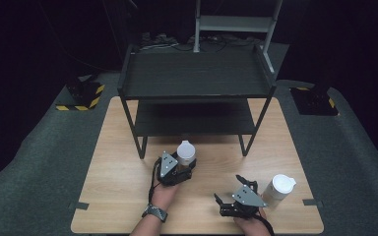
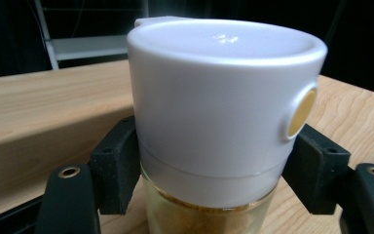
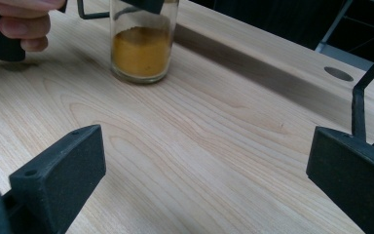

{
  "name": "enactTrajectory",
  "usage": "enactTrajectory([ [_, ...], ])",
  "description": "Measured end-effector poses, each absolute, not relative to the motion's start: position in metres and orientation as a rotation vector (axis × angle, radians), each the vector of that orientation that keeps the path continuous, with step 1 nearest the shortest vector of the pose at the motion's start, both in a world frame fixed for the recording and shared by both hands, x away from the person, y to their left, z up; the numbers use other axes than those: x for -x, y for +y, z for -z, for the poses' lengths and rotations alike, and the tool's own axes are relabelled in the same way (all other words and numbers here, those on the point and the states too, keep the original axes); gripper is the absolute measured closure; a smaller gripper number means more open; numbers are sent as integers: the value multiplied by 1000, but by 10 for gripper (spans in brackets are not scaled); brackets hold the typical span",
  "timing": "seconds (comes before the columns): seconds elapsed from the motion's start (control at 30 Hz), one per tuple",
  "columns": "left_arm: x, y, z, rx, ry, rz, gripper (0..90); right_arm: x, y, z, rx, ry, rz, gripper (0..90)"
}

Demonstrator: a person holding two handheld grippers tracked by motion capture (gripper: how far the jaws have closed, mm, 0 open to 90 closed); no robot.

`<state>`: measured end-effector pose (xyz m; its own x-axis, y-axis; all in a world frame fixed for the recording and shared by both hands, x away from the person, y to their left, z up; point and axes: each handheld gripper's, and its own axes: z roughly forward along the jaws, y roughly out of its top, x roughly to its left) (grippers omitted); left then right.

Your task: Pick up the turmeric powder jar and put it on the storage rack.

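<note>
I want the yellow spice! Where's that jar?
In the high view the jar stands mid-table, just in front of the black shelf, gripped by the left gripper; another jar stands at the right.

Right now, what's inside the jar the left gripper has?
The jar holds yellow-orange powder in its lower part, seen through the glass. Its white lid covers the top, so nothing under it can be seen. The left gripper clamps the jar.

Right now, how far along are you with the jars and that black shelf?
Nothing is on the black two-tier metal shelf yet. In hand: the left gripper clamps the white-lidded glass jar of yellow powder, standing on the wooden table. Left: probably the second white-lidded jar beside the open right gripper.
</note>
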<state>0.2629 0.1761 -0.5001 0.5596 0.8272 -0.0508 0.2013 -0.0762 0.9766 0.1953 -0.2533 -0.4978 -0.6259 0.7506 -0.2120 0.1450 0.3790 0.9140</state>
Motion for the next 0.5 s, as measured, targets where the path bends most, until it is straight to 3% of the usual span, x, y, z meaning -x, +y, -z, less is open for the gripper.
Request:
enactTrajectory([
  [0.5,-235,191,486,-1591,853,-684,306,-195,-253,498,-759,2016,-1245,1],
])
